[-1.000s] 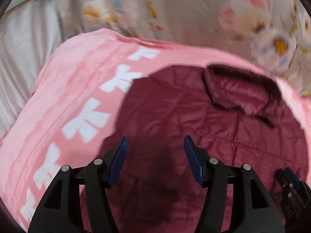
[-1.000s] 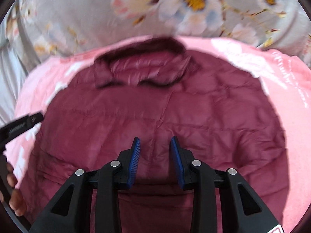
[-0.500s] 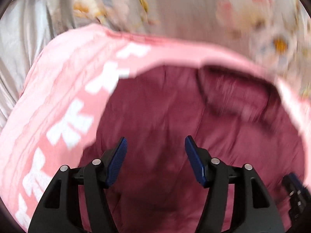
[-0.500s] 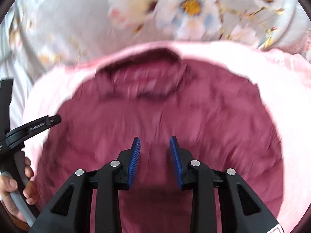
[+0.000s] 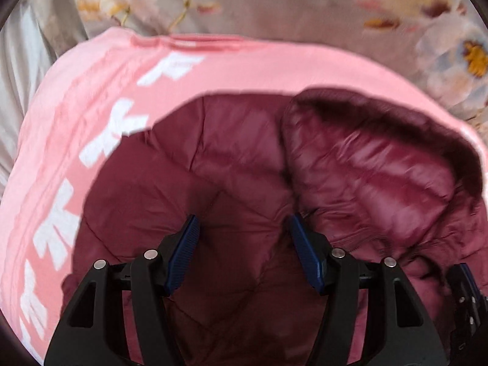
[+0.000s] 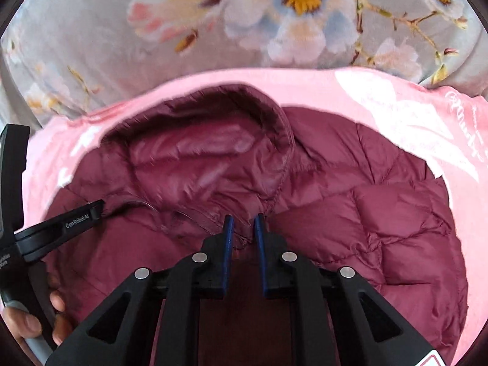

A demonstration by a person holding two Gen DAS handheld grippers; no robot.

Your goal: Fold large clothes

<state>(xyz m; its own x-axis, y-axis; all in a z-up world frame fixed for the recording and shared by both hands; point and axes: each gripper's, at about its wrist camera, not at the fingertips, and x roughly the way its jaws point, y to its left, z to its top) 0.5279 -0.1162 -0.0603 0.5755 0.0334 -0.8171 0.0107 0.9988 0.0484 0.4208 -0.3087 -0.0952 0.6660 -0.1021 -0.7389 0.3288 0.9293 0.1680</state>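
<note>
A maroon quilted down jacket point(image 5: 238, 183) point(image 6: 381, 213) lies spread on a pink blanket, its shiny collar point(image 6: 198, 158) point(image 5: 381, 167) turned up at the far end. My left gripper point(image 5: 244, 218) hovers open over the jacket's shoulder area, just left of the collar, with nothing pinched. The jaws of my right gripper point(image 6: 244, 218) are closing to a narrow gap at the collar's base, over the zipper edge point(image 6: 204, 222); the fabric sits at the tips, and no pad visibly presses on it. In the right wrist view the left gripper's finger point(image 6: 76, 219) reaches in from the left.
The pink blanket point(image 5: 91, 116) point(image 6: 350, 97) with white marks lies on a grey floral bedsheet point(image 6: 274, 24) point(image 5: 274, 6). A person's hand point(image 6: 27, 323) holds the left gripper's handle at the lower left. The right gripper's body point(image 5: 463, 289) shows at the left wrist view's right edge.
Both grippers have moved in toward the collar, which now looks larger and nearer. The right jaws have narrowed to a slim gap. The left jaws stay wide.
</note>
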